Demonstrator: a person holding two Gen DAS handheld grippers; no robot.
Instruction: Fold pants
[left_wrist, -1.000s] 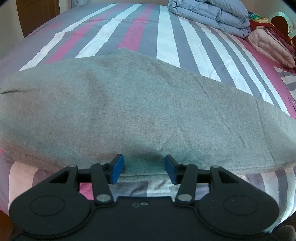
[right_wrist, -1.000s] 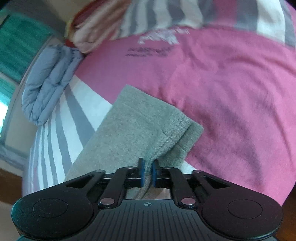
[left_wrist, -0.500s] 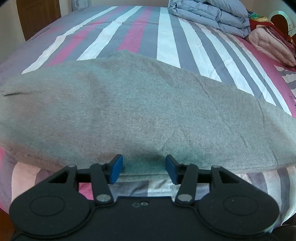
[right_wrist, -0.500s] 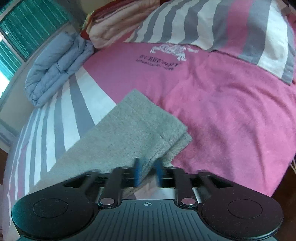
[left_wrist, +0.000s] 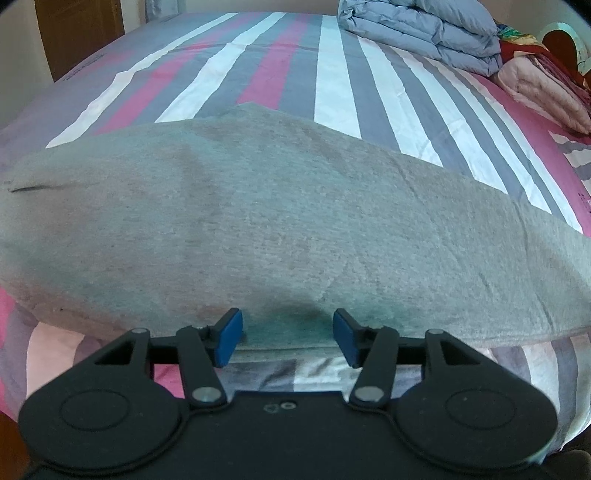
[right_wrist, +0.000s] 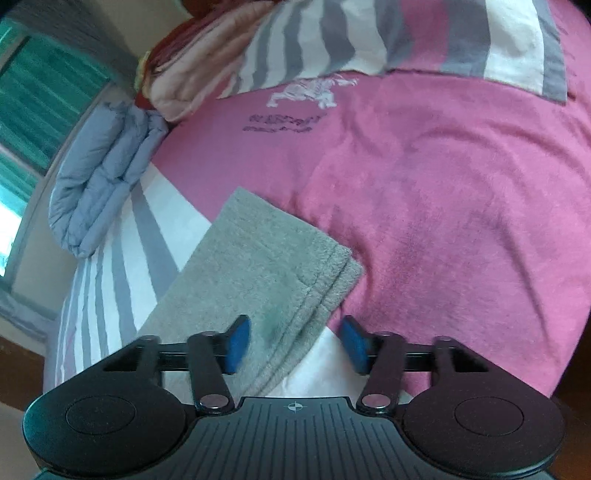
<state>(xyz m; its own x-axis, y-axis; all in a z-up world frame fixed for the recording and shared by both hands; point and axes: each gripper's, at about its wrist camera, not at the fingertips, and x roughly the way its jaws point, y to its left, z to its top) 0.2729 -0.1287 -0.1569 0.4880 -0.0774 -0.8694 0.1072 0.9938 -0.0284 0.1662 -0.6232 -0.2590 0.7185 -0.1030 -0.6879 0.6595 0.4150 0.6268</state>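
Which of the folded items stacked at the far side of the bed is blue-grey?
The puffy quilted duvet, folded in thick layers. The bedding beside it is pale pink with dark red, and the grey pants lie flat nearer the claws.

Bedroom with striped bed

The bed (left_wrist: 332, 92) is covered in pink, grey and white stripes; a brown wooden door (left_wrist: 81, 33) and a teal-curtained window (right_wrist: 40, 96) are seen.

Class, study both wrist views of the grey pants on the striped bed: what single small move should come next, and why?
Probably close the right gripper on the leg cuffs again. Its jaws, just closing a little, stand apart with the stacked hems lying flat between them, unheld. The left gripper is also open at the near edge of the grey pants, so neither end is gripped for the next fold.
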